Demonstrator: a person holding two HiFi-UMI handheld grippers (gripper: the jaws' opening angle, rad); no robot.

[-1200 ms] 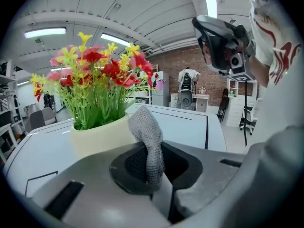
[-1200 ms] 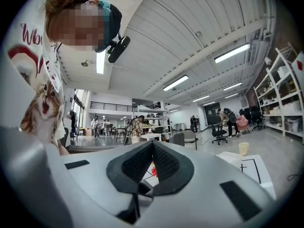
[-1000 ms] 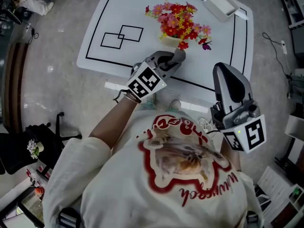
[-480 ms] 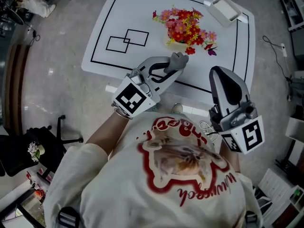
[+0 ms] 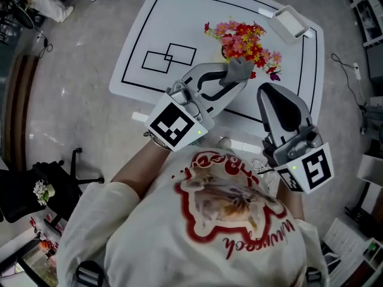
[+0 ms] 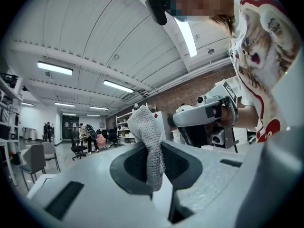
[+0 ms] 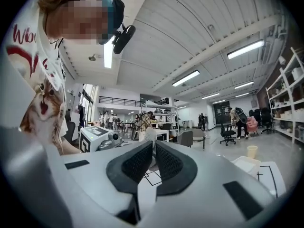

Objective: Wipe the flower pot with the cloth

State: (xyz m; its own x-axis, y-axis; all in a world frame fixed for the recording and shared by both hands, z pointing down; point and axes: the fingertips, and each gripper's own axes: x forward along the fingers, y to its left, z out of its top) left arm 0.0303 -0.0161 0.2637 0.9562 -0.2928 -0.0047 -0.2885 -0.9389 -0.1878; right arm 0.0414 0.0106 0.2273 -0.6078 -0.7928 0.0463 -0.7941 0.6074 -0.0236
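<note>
The flower pot carries a bunch of red and pink flowers (image 5: 244, 39) that hide most of it; it stands on the white table (image 5: 179, 23). A grey knitted cloth (image 5: 239, 69) is pinched in my left gripper (image 5: 233, 81), held level just in front of the flowers. In the left gripper view the cloth (image 6: 148, 144) sticks up between the pads of the left gripper (image 6: 154, 161). My right gripper (image 5: 274, 93) is shut and empty, to the right of the left one. In the right gripper view the right gripper (image 7: 154, 161) has its pads together.
A white tray (image 5: 289, 23) sits at the table's far right corner. Black lines and two overlapping squares (image 5: 169, 57) mark the tabletop. Chairs, shelves and people stand in the room behind. The person's body fills the lower part of the head view.
My left gripper has risen with the cloth and moved toward the flowers. The right gripper has shifted a little to the left.
</note>
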